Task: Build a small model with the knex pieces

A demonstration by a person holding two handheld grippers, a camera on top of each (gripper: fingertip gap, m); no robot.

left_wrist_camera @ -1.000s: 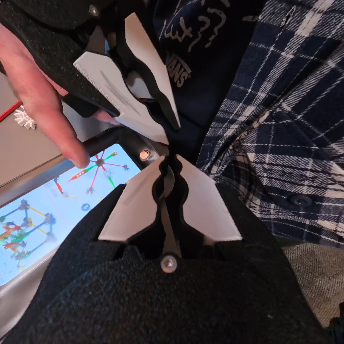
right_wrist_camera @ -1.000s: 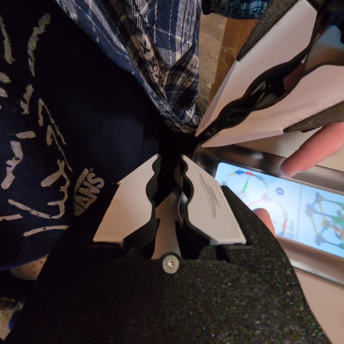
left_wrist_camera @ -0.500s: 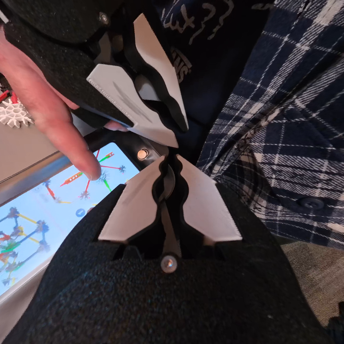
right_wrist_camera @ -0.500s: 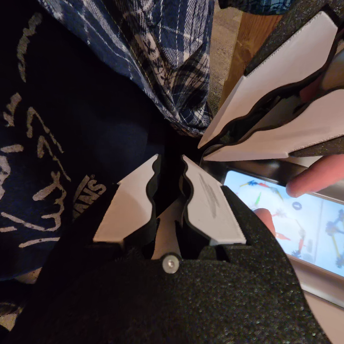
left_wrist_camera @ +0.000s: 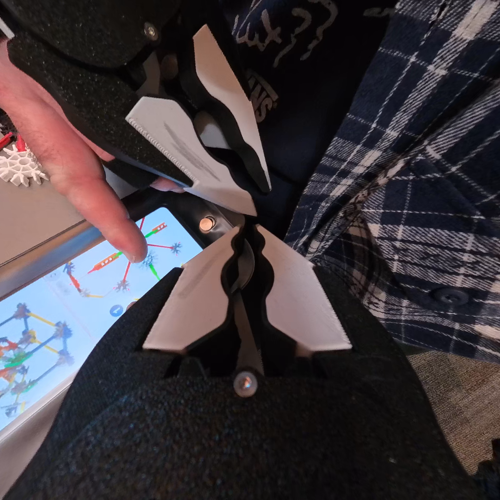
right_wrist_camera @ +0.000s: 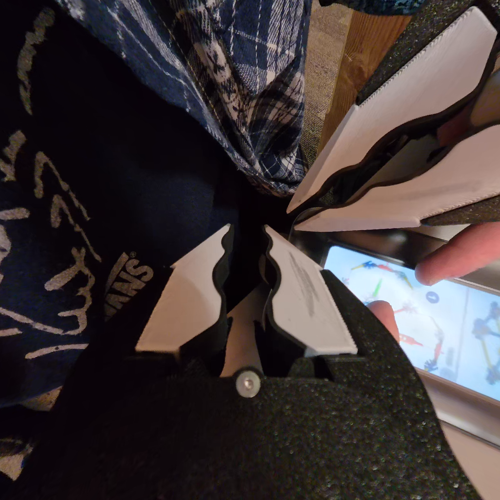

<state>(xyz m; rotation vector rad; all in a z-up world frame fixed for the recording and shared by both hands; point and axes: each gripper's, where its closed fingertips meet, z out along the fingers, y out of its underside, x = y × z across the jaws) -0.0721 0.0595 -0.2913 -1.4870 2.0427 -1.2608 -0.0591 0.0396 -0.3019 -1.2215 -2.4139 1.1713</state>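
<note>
**Both claws empty, parked over tablet corner**

- Tablet (left_wrist_camera: 54, 311): lies flat on the desk (left_wrist_camera: 32, 211), left of and below the left claw (left_wrist_camera: 247, 227) and right of the right claw (right_wrist_camera: 247, 226). Its black corner sits just under both sets of tips.
- Looks stiff and thin, with slick glass and a likely fragile screen. The bezel edges are the only safe grip.
- Left claw: closed to a sliver, nothing in it.
- Right claw: a narrow slit open, also empty. The tips of the two nearly meet.
- A forefinger (left_wrist_camera: 119, 230) of the hand on the right claw rests on the lit screen. A thumb (right_wrist_camera: 384, 319) sits just right of the right claw.
- Ahead of both claws, close: a dark tee (left_wrist_camera: 297, 81) and a plaid shirt (left_wrist_camera: 405, 189), which block the view forward.
- Far left of the left claw: a white snowflake piece (left_wrist_camera: 19, 167) on the desk, with a red rod (left_wrist_camera: 8, 140) behind it.
</note>
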